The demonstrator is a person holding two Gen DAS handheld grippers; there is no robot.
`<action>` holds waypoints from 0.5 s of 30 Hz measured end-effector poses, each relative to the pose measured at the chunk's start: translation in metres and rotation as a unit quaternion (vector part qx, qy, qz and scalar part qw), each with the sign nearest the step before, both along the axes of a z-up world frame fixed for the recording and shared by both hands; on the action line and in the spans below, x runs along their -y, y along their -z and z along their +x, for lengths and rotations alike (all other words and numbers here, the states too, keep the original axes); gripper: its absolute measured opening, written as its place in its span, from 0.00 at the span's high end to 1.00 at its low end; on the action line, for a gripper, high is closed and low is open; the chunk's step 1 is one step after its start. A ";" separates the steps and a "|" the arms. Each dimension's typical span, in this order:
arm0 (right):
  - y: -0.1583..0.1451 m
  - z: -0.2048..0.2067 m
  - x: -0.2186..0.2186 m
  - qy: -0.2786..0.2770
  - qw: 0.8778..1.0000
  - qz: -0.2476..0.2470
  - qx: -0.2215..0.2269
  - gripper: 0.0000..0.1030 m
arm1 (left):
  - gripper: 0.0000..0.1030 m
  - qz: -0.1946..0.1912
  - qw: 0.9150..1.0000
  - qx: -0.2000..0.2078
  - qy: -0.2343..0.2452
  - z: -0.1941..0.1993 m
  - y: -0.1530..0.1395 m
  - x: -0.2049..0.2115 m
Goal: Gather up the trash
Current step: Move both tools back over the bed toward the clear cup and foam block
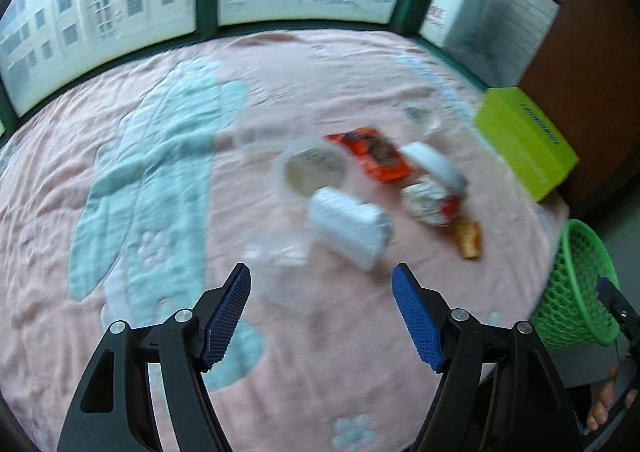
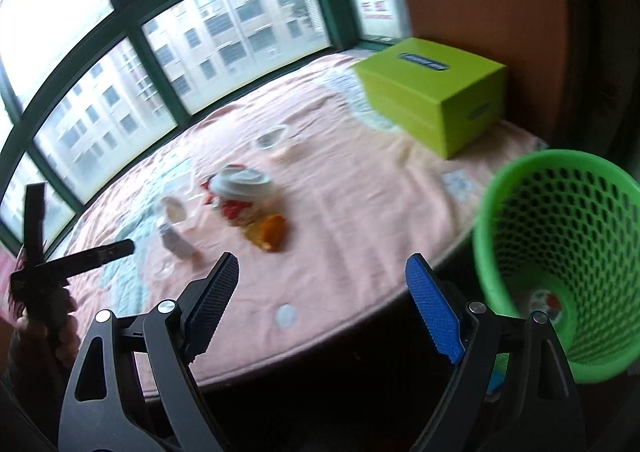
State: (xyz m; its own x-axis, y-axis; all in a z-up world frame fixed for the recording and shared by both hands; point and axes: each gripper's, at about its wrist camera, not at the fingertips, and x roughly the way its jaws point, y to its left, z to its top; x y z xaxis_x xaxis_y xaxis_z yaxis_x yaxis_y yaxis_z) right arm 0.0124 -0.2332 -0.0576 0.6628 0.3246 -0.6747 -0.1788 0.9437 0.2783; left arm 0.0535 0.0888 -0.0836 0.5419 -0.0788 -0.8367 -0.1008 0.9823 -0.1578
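Trash lies in a blurred heap on the pink blanket (image 1: pixel 168 292): a white pack (image 1: pixel 350 228), a clear plastic cup (image 1: pixel 276 252), a round clear tub (image 1: pixel 314 171), an orange wrapper (image 1: pixel 370 155), a white cup (image 1: pixel 434 167), a crumpled wrapper (image 1: pixel 430 201) and an orange scrap (image 1: pixel 468 238). My left gripper (image 1: pixel 320 276) hangs open just short of the clear cup, with nothing between its fingers. My right gripper (image 2: pixel 323 268) is open and empty over the blanket's near edge. The green mesh basket (image 2: pixel 560 252) stands to its right, tipped toward me. The heap (image 2: pixel 244 195) lies beyond.
A lime-green box (image 2: pixel 432 91) sits at the blanket's far right by a brown wall. Another clear cup (image 2: pixel 274 137) lies near the windows. A small white disc (image 2: pixel 286 316) rests near the front edge. A hand (image 2: pixel 44 316) holds the left gripper at that view's left.
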 end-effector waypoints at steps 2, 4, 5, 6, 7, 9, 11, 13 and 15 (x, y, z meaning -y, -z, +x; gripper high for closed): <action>0.001 0.003 -0.011 -0.011 1.000 -0.001 -0.002 0.18 | 0.31 0.003 1.000 -0.005 -0.003 0.002 0.008 -0.006; 0.003 0.005 -0.020 -0.021 1.000 -0.001 -0.006 0.18 | 0.32 0.010 1.000 -0.010 -0.006 0.006 0.015 -0.012; 0.004 0.007 -0.025 -0.026 1.000 -0.002 -0.008 0.18 | 0.31 0.010 1.000 -0.012 -0.006 0.008 0.020 -0.015; 0.005 0.008 -0.029 -0.030 0.999 -0.004 -0.009 0.18 | 0.31 0.010 1.000 -0.014 -0.006 0.009 0.024 -0.016; 0.006 0.009 -0.033 -0.034 0.999 -0.005 -0.011 0.18 | 0.31 0.008 1.000 -0.016 -0.005 0.011 0.027 -0.018; 0.008 0.011 -0.038 -0.040 0.999 -0.008 -0.015 0.18 | 0.32 0.003 1.000 -0.018 -0.001 0.014 0.032 -0.019; 0.010 0.012 -0.042 -0.045 0.999 -0.008 -0.018 0.18 | 0.32 -0.003 1.000 -0.021 0.003 0.017 0.037 -0.020; 0.012 0.014 -0.048 -0.049 0.999 -0.012 -0.021 0.18 | 0.35 -0.009 1.000 -0.020 0.006 0.019 0.040 -0.019; 0.012 0.015 -0.053 -0.054 0.998 -0.015 -0.022 0.18 | 0.45 -0.019 1.000 -0.019 0.010 0.020 0.043 -0.020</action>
